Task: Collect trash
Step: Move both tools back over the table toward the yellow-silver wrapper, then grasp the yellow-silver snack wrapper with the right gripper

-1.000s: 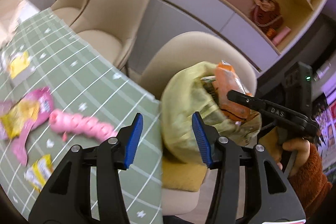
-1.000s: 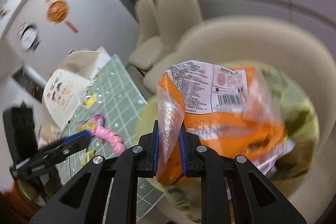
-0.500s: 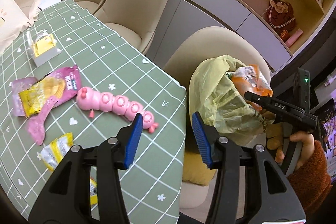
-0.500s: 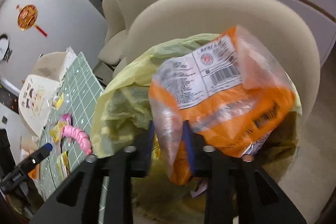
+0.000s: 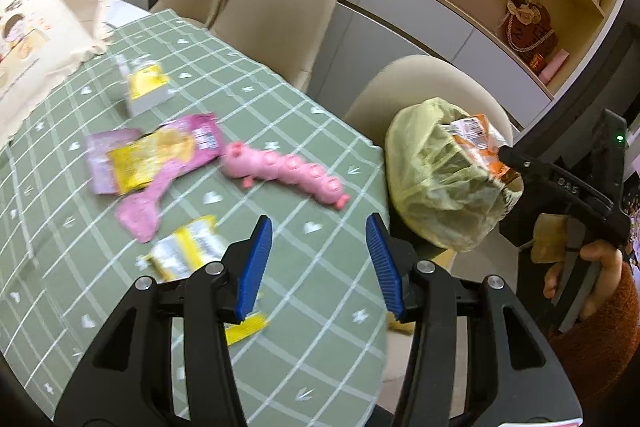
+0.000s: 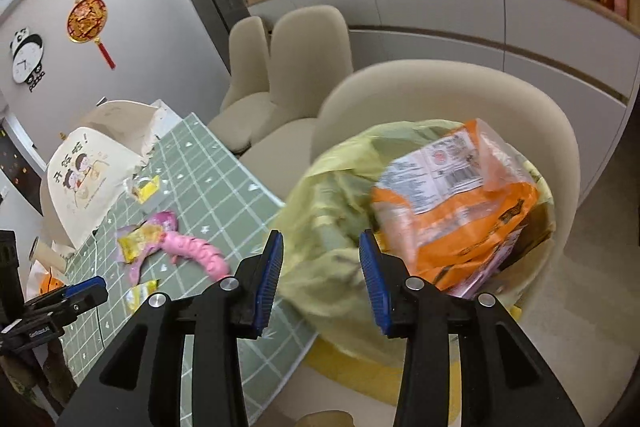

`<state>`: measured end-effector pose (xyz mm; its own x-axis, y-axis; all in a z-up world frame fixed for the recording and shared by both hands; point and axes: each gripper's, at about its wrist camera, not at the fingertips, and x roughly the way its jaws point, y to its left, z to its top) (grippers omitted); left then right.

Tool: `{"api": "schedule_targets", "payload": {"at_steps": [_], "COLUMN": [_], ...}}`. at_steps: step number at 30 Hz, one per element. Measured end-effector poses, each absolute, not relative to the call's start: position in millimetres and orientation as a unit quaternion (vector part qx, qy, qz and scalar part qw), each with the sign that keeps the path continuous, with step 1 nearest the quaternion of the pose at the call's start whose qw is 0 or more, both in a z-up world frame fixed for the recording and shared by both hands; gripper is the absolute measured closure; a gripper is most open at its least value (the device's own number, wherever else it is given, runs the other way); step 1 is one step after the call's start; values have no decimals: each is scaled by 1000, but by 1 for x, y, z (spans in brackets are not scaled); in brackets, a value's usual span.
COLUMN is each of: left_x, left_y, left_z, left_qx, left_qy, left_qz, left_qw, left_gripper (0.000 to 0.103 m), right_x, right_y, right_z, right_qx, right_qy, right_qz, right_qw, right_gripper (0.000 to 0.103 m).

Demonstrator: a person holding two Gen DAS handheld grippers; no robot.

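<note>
Orange wrapper [image 6: 460,203] is lying crumpled in the yellow bag [image 6: 332,211], just beyond the right hand-held gripper [image 6: 320,279], whose empty jaws are opening; left hand-held gripper [image 5: 320,263] is hanging wide, empty, over the bench [image 5: 280,115].

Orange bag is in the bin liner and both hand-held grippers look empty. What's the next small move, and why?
Probably ease the left hand-held gripper down onto the yellow wrapper just ahead of it. Its jaws stand apart with nothing between them, and that wrapper is the nearest trash on the table. The right hand-held gripper is opening, empty, over the liner, where the orange bag already lies.
</note>
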<state>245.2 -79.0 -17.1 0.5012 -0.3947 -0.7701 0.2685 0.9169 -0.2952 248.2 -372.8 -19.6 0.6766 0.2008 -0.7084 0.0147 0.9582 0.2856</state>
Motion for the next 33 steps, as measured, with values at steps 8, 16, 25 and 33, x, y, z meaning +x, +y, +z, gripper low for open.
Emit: {"api": "schedule_targets", "payload": {"at_steps": [8, 16, 25, 33], "left_x": [225, 217, 230, 255], "left_y": [14, 95, 128, 132], "left_z": [-44, -68, -84, -87], "left_qx": [-80, -117, -129, -96], "left_qy": [467, 468, 468, 456], "left_qz": [-153, -118, -141, -164], "left_qw": [867, 868, 863, 869], "left_gripper": [55, 55, 55, 55], "right_x": [207, 194, 211, 246], "right_y": [-296, -223, -145, -93], "right_z": [-17, -49, -89, -105], "right_qx": [104, 95, 60, -2], "right_qy": [375, 428, 477, 483], "right_qz": [52, 93, 126, 161], "right_qw": [920, 894, 868, 861], "right_gripper": [58, 54, 54, 54]}}
